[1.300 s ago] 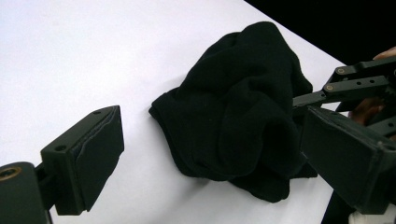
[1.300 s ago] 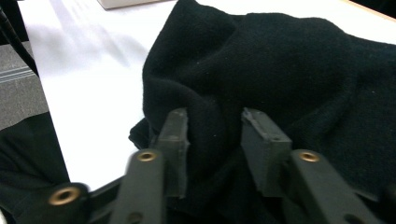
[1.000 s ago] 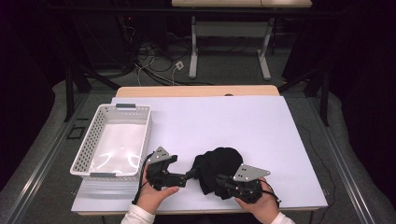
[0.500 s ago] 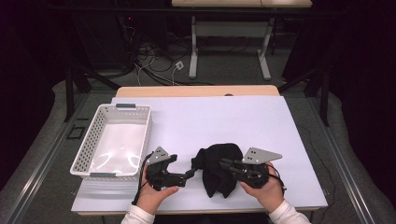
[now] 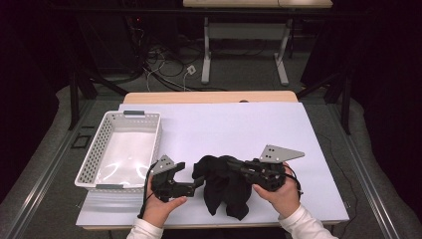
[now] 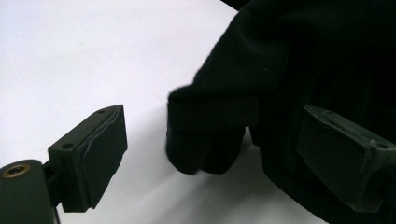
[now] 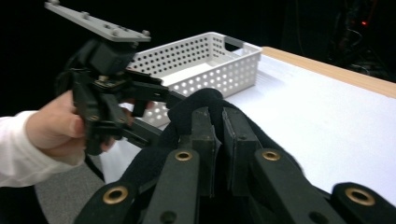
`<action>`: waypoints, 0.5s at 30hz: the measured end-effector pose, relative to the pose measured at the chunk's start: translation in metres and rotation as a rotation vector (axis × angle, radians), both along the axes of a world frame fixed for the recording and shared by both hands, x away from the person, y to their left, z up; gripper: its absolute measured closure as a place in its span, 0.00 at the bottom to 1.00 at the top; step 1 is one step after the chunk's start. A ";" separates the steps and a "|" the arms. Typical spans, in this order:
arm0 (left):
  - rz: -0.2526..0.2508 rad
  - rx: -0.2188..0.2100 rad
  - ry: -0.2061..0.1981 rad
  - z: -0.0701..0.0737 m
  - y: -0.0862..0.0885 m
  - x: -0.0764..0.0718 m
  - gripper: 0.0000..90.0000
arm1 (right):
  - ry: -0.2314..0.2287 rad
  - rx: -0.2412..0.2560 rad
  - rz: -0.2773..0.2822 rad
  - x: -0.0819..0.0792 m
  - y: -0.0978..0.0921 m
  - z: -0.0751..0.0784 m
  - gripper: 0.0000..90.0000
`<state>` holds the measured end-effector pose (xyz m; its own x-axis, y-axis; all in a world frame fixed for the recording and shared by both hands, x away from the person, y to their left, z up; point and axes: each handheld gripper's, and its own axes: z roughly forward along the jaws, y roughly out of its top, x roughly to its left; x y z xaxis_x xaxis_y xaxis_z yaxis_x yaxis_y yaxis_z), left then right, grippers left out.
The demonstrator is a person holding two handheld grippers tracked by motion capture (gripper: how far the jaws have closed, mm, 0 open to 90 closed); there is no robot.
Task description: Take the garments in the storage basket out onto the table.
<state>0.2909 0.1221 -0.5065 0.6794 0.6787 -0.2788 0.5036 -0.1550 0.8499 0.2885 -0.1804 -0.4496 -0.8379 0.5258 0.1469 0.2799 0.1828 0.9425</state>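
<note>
Low over the near edge of the white tabletop (image 5: 308, 144), the right gripper (image 5: 238, 167) points leftward with its fingers clenched on a fold of the black cloth (image 5: 225, 186), while the left gripper (image 5: 196, 183), angled rightward, has its fingers spread around the cloth's left edge, beside the white basket (image 5: 97, 149)

Dark room, black surroundings. Grey floor (image 5: 45, 164) around a wooden table (image 5: 209, 96) under a white cover (image 5: 259, 134). Behind it, white desk legs (image 5: 205, 55) and tangled cables (image 5: 164, 64) on the floor.
</note>
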 end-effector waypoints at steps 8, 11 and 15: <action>-0.007 0.013 0.008 -0.003 -0.002 0.001 0.11 | 0.115 -0.024 -0.123 0.030 -0.025 -0.039 0.94; -0.006 0.014 0.009 -0.004 -0.002 0.002 0.11 | 0.154 0.007 -0.149 0.038 -0.038 -0.049 0.94; -0.007 0.020 0.014 -0.006 -0.002 0.002 0.11 | 0.165 0.017 -0.183 0.043 -0.048 -0.053 0.93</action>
